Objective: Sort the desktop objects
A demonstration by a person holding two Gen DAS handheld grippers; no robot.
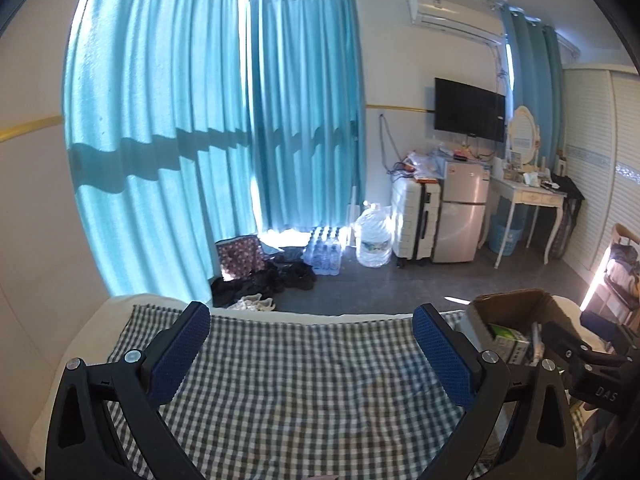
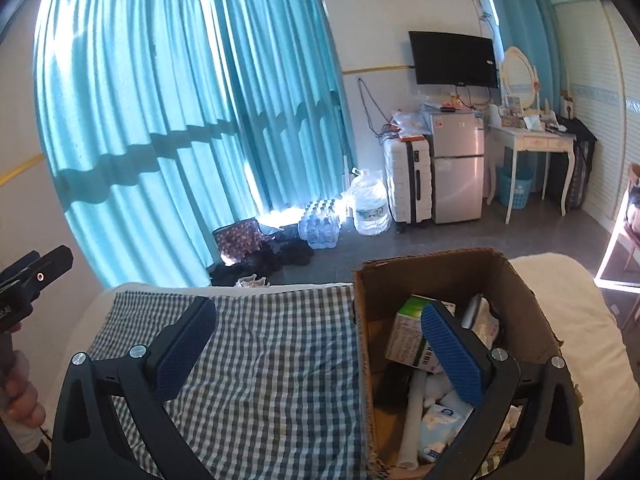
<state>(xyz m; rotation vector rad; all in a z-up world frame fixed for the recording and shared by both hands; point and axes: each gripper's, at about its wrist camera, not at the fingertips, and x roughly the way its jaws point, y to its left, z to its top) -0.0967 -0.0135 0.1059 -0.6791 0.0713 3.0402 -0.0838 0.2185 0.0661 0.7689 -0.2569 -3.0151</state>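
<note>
Left gripper [image 1: 312, 344] is spread wide, nothing between its blue pads [image 1: 180, 354], hovering over bare checked cloth [image 1: 304, 392]. Right gripper [image 2: 320, 354] is also spread wide and holds nothing; its left finger sits over the cloth, its right finger [image 2: 452, 354] over the open top of the cardboard box [image 2: 440, 270]. The box stands on the right part of the cloth-covered surface, flaps up, near the far edge. Inside it: a green-and-white carton [image 2: 408, 336] leaning toward the far-left corner, a white wrapped pack [image 2: 486, 322] to the carton's right, a white tube [image 2: 414, 420] lying along the near-left floor of the box, and a pale blue-and-white pouch [image 2: 438, 420] just beside the tube. Something dark lies left of the tube, can't tell what. From the left wrist view the box [image 1: 508, 304] is at far right with the right gripper's black body [image 1: 580, 356] just near of it. Cloth left of the box carries no objects in either view. Past the far edge: teal curtains [image 2: 160, 120], a big water jug [image 2: 370, 204], a white suitcase [image 2: 408, 180], a small silver fridge [image 2: 458, 168], a wall TV [image 2: 454, 58], a white dressing table [image 2: 532, 142] at far right.
</note>
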